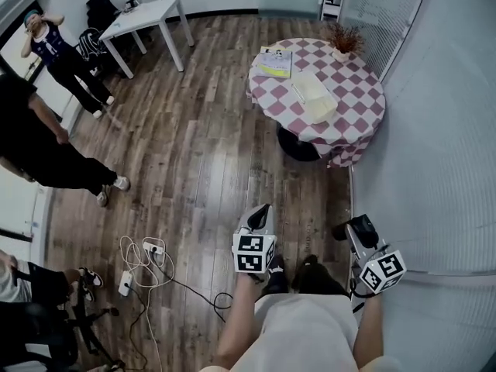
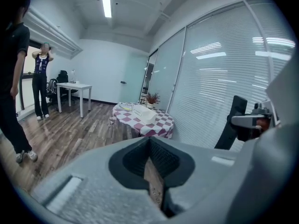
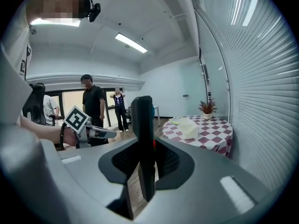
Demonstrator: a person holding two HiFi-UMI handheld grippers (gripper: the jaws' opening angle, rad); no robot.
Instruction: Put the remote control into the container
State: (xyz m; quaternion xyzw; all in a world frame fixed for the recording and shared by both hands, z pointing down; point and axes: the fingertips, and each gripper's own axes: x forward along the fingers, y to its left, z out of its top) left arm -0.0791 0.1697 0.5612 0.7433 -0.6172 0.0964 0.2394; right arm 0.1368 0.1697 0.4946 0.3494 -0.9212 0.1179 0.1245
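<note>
A: What is made out of the room and its surfaces?

B: A wood-plank floor [image 1: 201,146] is seen throughout. A round table [image 1: 358,91] draped in a red-and-white checked cloth [image 1: 341,142] is set at the far right, beside a glass wall [image 1: 438,130] covered by blinds. A white table [image 1: 147,14] is placed at the far left.

A: And the remote control [image 3: 142,125]?

B: It is clamped upright in the right gripper [image 3: 145,167], near right, well apart from the pale container [image 1: 314,98] on the round table. It is seen as a slim black bar with a red mark on its side. The left gripper [image 2: 152,171] is seen with its jaws together and nothing between them.

Glossy wooden floor [image 1: 201,146], cloth tablecloth [image 1: 360,103] — matt black remote control [image 3: 142,139].
</note>
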